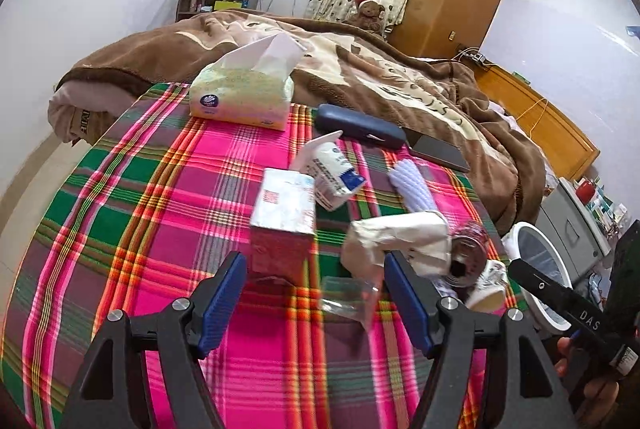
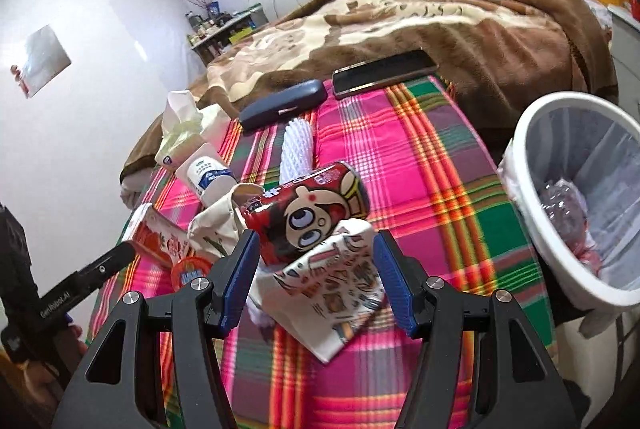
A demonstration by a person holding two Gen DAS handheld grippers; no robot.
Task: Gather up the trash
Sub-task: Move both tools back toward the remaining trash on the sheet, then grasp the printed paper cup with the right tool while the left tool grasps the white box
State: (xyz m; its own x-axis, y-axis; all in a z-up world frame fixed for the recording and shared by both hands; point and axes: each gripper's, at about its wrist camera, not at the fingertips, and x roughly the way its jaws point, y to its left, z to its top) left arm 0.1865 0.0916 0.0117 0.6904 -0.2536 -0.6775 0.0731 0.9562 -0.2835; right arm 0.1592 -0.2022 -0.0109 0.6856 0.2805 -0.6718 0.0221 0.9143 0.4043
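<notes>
Trash lies on a plaid bedcover (image 1: 160, 229). My left gripper (image 1: 316, 273) is open, just short of a silver and red carton (image 1: 286, 221) and a clear plastic bag (image 1: 350, 297); a crumpled paper cup (image 1: 396, 237) sits by its right finger. My right gripper (image 2: 316, 261) is open around a patterned paper cup (image 2: 340, 289), with a red cartoon can (image 2: 312, 213) lying just beyond it. A white bin (image 2: 580, 197) with a liner stands at the bed's right side and shows in the left wrist view (image 1: 540, 269).
A tissue pack (image 1: 244, 93), a blue glasses case (image 1: 360, 125), a phone (image 2: 384, 73), a white tube (image 1: 336, 169) and a white brush-like item (image 2: 296, 145) lie farther back. A brown blanket (image 2: 440, 17) covers the rest of the bed.
</notes>
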